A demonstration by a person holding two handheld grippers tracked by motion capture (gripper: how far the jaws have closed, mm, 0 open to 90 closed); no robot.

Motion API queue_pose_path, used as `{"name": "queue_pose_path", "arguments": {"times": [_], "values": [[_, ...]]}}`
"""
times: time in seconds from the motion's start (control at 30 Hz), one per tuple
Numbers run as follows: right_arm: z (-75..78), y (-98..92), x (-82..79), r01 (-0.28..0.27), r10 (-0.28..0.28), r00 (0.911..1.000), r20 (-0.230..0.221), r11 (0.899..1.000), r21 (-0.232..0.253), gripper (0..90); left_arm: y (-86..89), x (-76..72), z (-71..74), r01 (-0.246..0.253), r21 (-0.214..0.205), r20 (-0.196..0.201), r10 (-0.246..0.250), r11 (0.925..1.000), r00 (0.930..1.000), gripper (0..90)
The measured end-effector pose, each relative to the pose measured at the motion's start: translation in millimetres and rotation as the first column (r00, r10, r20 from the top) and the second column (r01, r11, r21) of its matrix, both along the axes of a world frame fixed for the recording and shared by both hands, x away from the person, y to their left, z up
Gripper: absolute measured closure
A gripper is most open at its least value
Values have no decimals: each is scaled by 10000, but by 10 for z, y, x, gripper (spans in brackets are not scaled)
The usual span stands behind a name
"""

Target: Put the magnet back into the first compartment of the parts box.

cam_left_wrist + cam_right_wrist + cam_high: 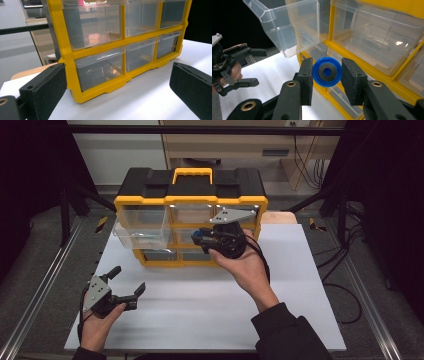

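Partly jaw-hidden: blue ring (pixel 327 71) in right gripper (pixel 327 80).

One drawer cabinet (pixel 190 200), six clear drawers, one blue wheel (pixel 327 71), two tools.

Drawer cabinet (pixel 190 200) on table (pixel 300 285), apparently rearward.

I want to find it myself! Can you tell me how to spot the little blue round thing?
Look for the big yellow and black drawer cabinet at the back of the white table. Right in front of its clear drawers, the right claw squeezes a blue ring. It is the one bright blue thing there, round, with a dark middle and a hole.
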State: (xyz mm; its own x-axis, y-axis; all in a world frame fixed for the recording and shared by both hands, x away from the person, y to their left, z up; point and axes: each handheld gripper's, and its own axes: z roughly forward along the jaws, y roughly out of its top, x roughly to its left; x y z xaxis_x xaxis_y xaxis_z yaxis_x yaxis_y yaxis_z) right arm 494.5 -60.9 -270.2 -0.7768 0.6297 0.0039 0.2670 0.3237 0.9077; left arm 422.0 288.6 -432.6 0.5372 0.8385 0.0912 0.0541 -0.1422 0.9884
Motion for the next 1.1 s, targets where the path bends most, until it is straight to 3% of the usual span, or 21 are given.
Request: {"name": "queue_pose_path", "arguments": {"times": [1.1], "values": [[218,137,-4,-159,142,9991,398,9990,430,627,5,3,2,-13,3,-6,13,10000,10000,7]]}}
